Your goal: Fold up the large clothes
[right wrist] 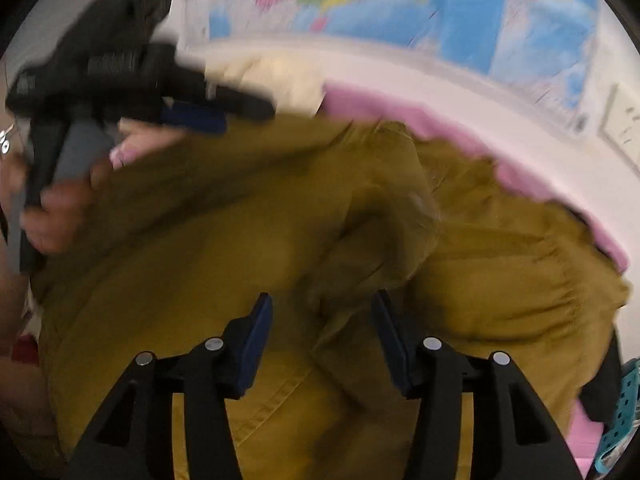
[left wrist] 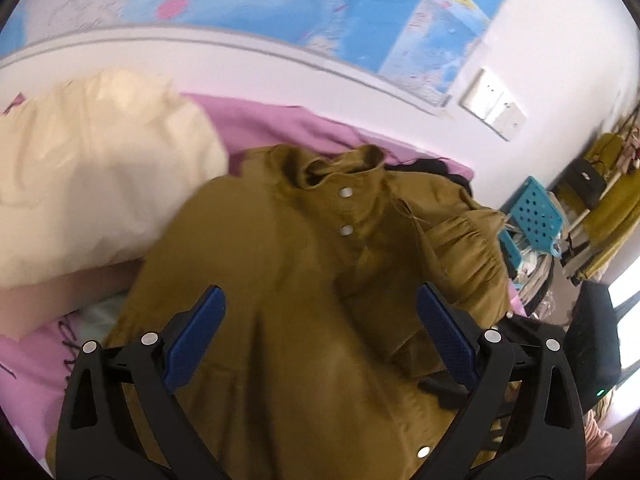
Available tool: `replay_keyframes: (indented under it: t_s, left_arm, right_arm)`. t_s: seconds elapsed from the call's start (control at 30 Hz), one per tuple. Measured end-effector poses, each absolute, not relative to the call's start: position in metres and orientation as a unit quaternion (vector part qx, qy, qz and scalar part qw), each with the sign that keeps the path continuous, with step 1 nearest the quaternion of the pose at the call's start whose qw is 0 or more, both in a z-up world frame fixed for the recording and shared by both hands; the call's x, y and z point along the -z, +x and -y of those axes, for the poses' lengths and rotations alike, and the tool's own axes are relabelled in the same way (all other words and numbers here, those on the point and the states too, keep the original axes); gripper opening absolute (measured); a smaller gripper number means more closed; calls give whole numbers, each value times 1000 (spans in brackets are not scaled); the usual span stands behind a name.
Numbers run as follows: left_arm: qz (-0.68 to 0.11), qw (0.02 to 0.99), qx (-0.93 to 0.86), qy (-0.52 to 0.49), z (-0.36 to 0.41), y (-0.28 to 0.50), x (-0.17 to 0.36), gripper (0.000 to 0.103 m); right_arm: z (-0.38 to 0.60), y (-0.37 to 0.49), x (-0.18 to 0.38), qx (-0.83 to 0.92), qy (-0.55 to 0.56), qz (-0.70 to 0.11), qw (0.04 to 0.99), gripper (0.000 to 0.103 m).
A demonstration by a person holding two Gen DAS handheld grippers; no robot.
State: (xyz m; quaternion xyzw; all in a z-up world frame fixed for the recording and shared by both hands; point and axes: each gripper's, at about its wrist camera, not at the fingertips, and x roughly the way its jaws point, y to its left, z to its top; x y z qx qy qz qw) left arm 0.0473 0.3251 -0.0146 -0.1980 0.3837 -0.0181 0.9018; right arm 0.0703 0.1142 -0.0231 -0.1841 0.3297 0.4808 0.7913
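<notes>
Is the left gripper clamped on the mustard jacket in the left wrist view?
No: the left gripper is open above the mustard jacket.

Matt woven cloth jacket [left wrist: 288, 264] with shiny metal snaps [left wrist: 346, 192] on pink cloth sheet [left wrist: 280, 120].

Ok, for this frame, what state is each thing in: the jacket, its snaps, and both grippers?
Mustard jacket: spread on the pink bed cover, rumpled, not yet folded.
Collar snaps: fastened.
Right sleeve: bunched, lying across the body.
Left gripper: open, above the cloth, holding nothing.
Right gripper: open, nothing between the pads.
</notes>
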Motion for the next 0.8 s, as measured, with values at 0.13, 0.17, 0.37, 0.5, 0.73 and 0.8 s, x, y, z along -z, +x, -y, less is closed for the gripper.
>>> replay_keyframes:
  t_s: [0.13,0.17,0.37,0.5,0.73,0.8]
  left_arm:
    - [-397,895,36,-201,-325,49,24,95]
    - [-401,892,48,-202,-323,50,26,95]
    - [-415,889,49,-185,-314,51,32,97]
    - [-445,885,20,-137,-306,57,41,97]
    - [-484,874,-8,-45,-286,63,58,97]
    - [-493,869,-13,-39,-285,69,64,97]
  right_arm:
    - [-85,55,14,-507,-188,-323,777,64]
    - [-70,52,8,-512,-179,-315,779,64]
    - [7,96,-10,-423,-71,-327,842,77]
    - [37,152,12,-335,-7,-383,861,80]
    - [74,219,80,-334,169,-473,797,91]
    - [72,224,91,-357,190,-484,776,93]
